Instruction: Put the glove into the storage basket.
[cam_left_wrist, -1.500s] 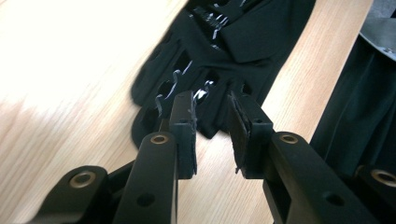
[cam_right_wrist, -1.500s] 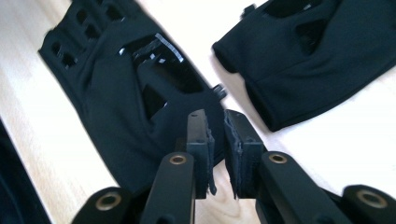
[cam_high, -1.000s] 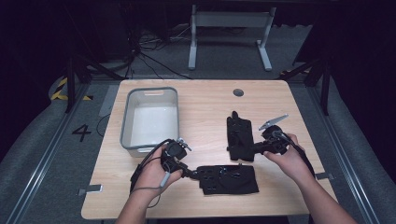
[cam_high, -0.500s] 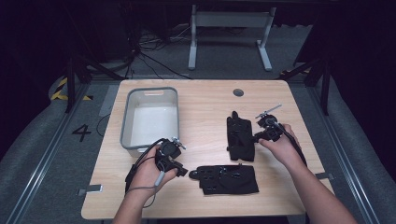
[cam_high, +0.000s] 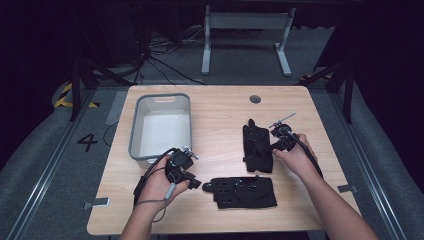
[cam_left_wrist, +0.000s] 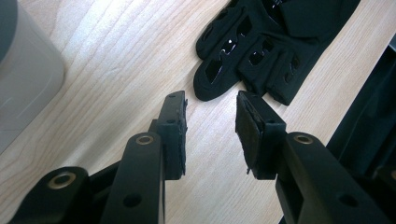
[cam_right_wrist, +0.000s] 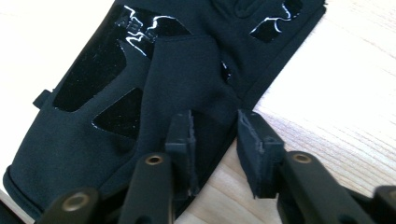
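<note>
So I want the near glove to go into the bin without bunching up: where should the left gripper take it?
Probably by a fingertip. The near glove lies flat, its fingers pointing at the open left gripper. Come in low along the table from that side and close on the nearest thin, free edge.

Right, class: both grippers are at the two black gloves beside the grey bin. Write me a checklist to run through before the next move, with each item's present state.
1. Left gripper jaws open: ok, a clear gap shows between them.
2. Left gripper lined up on the near glove: ok, its fingertip end lies just ahead of the jaws, not yet between them.
3. Right gripper jaws open: ok.
4. Right gripper over the far glove: ok, the jaws stand at its edge, one over the fabric, one over bare wood.
5. Fabric actually between the right jaws: cannot tell.
6. Grey bin free to receive gloves: ok, nothing shows inside.
</note>
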